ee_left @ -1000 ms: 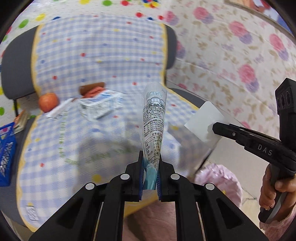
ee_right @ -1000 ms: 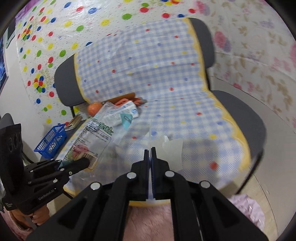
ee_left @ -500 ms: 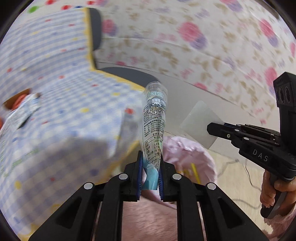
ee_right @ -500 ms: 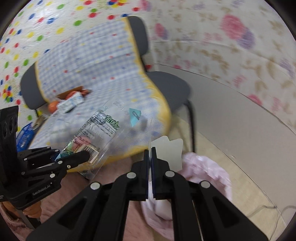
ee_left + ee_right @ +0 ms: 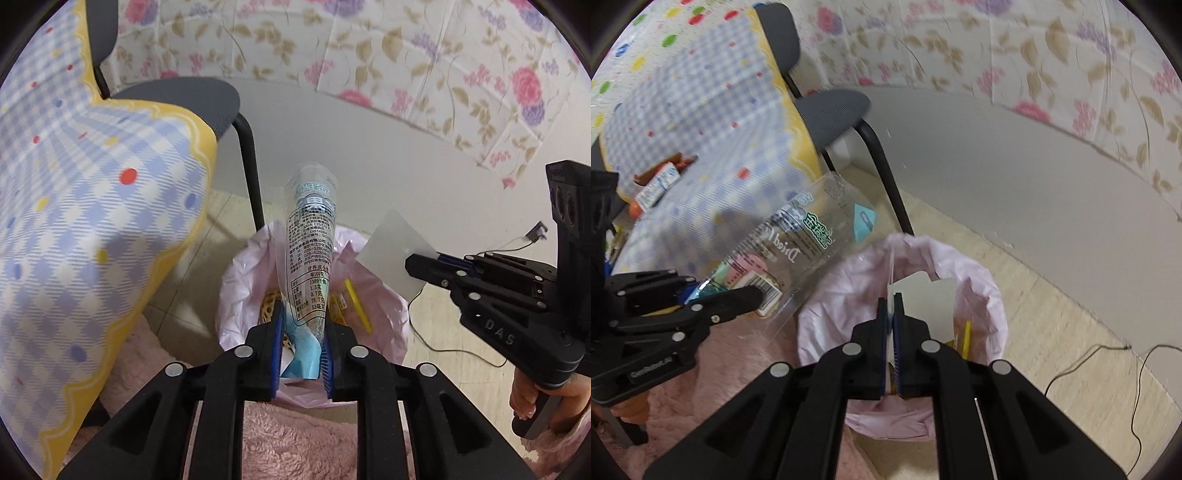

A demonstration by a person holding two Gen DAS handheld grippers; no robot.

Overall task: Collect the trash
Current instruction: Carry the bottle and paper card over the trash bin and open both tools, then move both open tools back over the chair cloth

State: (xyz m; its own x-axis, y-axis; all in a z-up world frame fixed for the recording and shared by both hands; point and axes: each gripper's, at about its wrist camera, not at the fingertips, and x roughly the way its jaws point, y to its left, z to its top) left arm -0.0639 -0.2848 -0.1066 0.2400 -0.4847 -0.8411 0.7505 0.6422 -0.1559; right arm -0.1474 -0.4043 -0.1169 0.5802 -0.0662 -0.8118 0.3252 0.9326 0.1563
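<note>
Trash over pink-lined bin (image 5: 384,314): I'm loosening left gripper (image 5: 301,332) around clear printed wrapper (image 5: 310,243); right gripper (image 5: 891,332) clenching white card (image 5: 927,302). Chair litter (image 5: 657,184) remaining.

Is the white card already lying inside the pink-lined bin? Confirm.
No, the right tool grips the white card above the bin.

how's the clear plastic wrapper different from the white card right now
The clear plastic wrapper is see-through, printed with text, long and curled; the white card is opaque, blank and flat.

The left gripper has just been opening, with the wrapper between its pads; the right gripper is pinched shut on the card.

Both are held over the bin's pink bag.
</note>
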